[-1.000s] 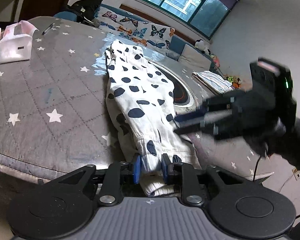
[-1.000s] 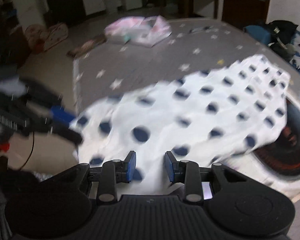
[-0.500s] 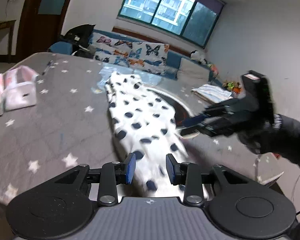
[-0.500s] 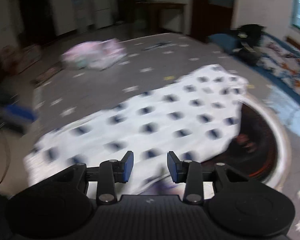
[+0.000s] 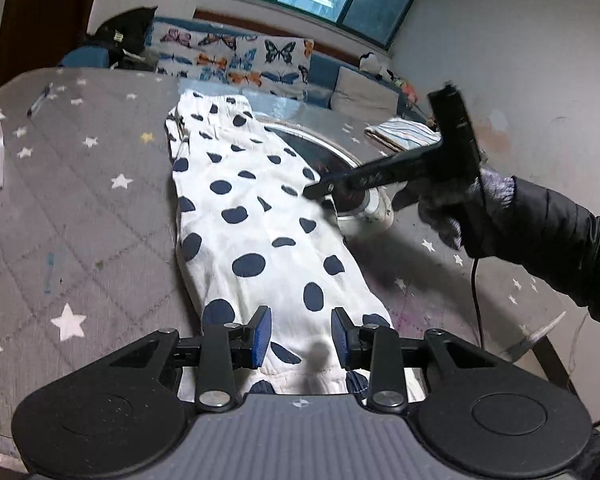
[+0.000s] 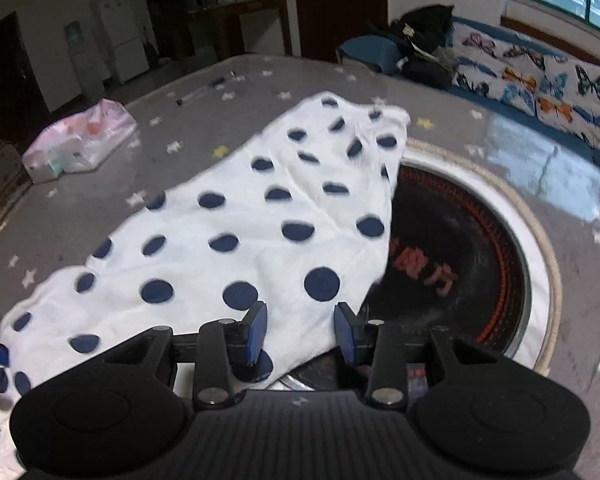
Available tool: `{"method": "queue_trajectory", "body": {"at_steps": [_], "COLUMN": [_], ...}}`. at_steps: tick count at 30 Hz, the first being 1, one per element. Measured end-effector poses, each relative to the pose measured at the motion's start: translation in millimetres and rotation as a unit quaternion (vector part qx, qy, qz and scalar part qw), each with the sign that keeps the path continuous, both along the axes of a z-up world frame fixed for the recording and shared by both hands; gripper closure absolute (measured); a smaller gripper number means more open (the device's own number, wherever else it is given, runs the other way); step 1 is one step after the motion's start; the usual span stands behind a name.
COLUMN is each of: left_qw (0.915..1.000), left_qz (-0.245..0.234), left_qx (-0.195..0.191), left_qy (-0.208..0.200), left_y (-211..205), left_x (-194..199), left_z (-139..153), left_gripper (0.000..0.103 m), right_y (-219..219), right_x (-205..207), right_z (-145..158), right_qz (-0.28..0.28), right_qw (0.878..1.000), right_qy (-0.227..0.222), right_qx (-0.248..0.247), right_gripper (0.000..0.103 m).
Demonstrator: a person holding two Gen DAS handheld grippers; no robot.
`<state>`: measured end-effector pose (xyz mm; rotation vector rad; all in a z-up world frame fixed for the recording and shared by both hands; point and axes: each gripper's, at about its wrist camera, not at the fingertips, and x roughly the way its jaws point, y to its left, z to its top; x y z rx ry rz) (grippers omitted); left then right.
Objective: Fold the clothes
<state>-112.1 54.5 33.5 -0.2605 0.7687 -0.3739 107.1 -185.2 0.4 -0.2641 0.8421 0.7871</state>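
The garment (image 5: 268,216), white with dark blue dots, lies flat on the grey star-print table (image 5: 80,208), folded into a long narrow strip. In the left wrist view its long axis runs away from the camera: one cuffed end sits at the near table edge, just under the left gripper (image 5: 299,339), and the other end points toward the butterfly-print sofa (image 5: 236,60) and the window. Its right edge overlaps the rim of the round burner (image 6: 464,256) set into the table; in the right wrist view the cloth drapes over the burner's left side. The left gripper stands wide open above the near end, blue pads apart with the cloth showing between them, gripping nothing. The right gripper (image 6: 301,332) is likewise wide open and holds nothing; it sits over the strip's long right edge, where cloth meets burner. From the left wrist view the right gripper (image 5: 316,192) reaches in from the right, its tips at the garment's edge; whether they touch the cloth I cannot tell. A pink-and-white bag (image 6: 80,140) lies well apart on the far side of the table.
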Motion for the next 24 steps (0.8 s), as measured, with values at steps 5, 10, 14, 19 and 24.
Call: {"method": "queue_trajectory", "body": {"at_steps": [5,10,14,19,24], "left_qw": [0.9993,0.9996,0.9999,0.9996,0.9998], "left_qz": [0.001,0.004,0.014,0.019,0.016], "left_qx": [-0.002,-0.003,-0.001,0.001,-0.001], "left_qy": [-0.037,-0.026,0.006,0.022,0.011], "left_y": [-2.5,-8.0,-2.9,5.8,7.9], "left_x": [23.5,57.0,64.2,63.2,66.5], "left_z": [20.9,10.3,-7.4,-14.7,-12.8], "left_gripper": [0.067,0.067,0.067,0.067,0.066], "right_y": [19.0,34.8,37.2,50.4,83.8], "right_x": [5.2,16.2,17.6,21.4,34.9], "right_z": [14.0,-1.7,-11.6,4.0,3.9], "right_qz": [0.020,0.020,0.025,0.050,0.073], "right_qw": [1.000,1.000,1.000,0.999,0.997], "right_qy": [-0.014,0.003,0.007,-0.015,-0.025], "right_qx": [0.012,0.009,-0.008,-0.006,-0.012], "right_gripper": [0.066,0.066,0.066,0.066,0.066]}}
